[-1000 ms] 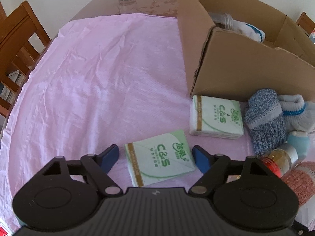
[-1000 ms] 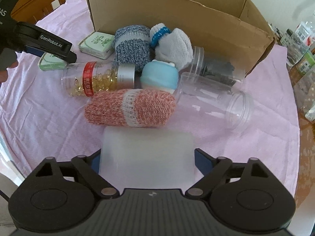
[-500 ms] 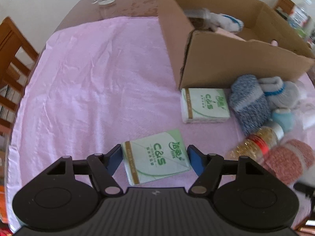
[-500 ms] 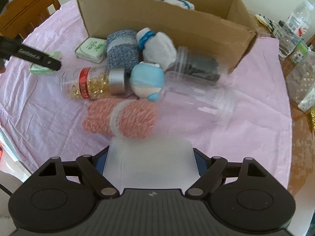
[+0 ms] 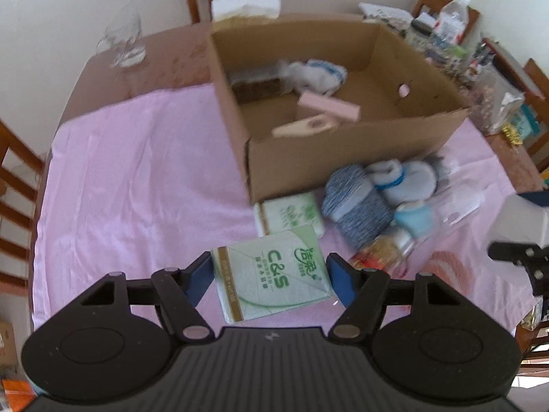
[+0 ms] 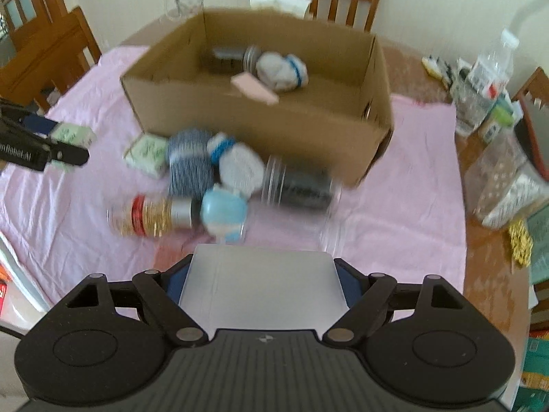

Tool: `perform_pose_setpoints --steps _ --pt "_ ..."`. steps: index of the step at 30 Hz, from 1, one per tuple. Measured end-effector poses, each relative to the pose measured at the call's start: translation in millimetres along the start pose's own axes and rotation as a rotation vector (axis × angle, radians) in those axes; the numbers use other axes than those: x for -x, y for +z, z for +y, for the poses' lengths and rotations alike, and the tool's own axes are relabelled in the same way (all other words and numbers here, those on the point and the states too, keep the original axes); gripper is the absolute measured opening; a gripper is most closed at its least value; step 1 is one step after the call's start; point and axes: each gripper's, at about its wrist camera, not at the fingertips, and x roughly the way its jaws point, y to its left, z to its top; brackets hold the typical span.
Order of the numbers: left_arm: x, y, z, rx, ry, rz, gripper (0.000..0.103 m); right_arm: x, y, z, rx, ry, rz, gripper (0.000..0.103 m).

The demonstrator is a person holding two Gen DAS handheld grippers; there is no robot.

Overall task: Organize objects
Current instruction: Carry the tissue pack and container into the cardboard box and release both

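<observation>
Cardboard forms the open box [image 5: 346,158] standing on the pink cloth [image 5: 137,171]. The left gripper [image 5: 269,271] is closed on a green tissue pack [image 5: 274,274], lifted clear of the cloth; a second tissue pack [image 5: 291,211] lies just beside the box wall. The right gripper [image 6: 262,274] is clamped on a pale white block [image 6: 262,286] (its label is not visible). Only the left wrist view shows a wooden handle with a pink block [image 5: 329,110] inside the box. Only the right wrist view shows the dark jar [image 6: 300,185] lying near the box corner. Between grippers and box lie a blue knit sock roll [image 6: 190,168], a white sock roll [image 6: 240,168], a light blue cap [image 6: 223,211] and a capsule bottle [image 6: 151,214], touching one another. Motion blur softens both views.
</observation>
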Motion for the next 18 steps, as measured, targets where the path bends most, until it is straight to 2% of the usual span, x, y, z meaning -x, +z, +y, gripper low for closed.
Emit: perform_pose_setpoints --steps 8,18 --pt "19 31 -13 -0.027 -0.002 -0.077 0.07 13 45 -16 0.028 0.0 -0.097 0.086" --pt "24 67 -22 0.027 0.019 -0.119 0.07 2 103 -34 0.109 0.02 -0.175 0.086"
